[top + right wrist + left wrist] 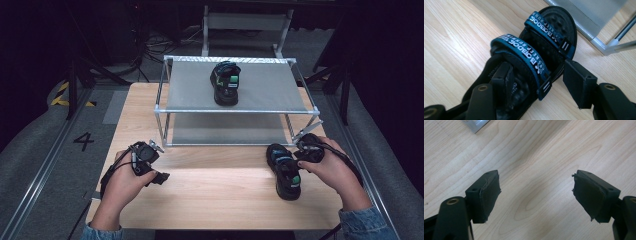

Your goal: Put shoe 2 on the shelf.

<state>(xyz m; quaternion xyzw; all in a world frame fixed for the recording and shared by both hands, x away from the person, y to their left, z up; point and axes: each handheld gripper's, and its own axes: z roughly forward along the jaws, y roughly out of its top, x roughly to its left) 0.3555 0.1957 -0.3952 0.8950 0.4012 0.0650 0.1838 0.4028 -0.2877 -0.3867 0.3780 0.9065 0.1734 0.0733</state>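
Sandal, black with two blue printed straps and a nubbed footbed, lies flat on the pale wooden table at its right side, just in front of the metal-framed rack with grey fabric shelves. Around its side wall stands the right gripper, one black jaw inside over the footbed and one outside by the strap ends, apart and not pressing. Well off to the left, the left gripper hangs wide open over bare wood, while a matching second sandal sits on the rack's top shelf.
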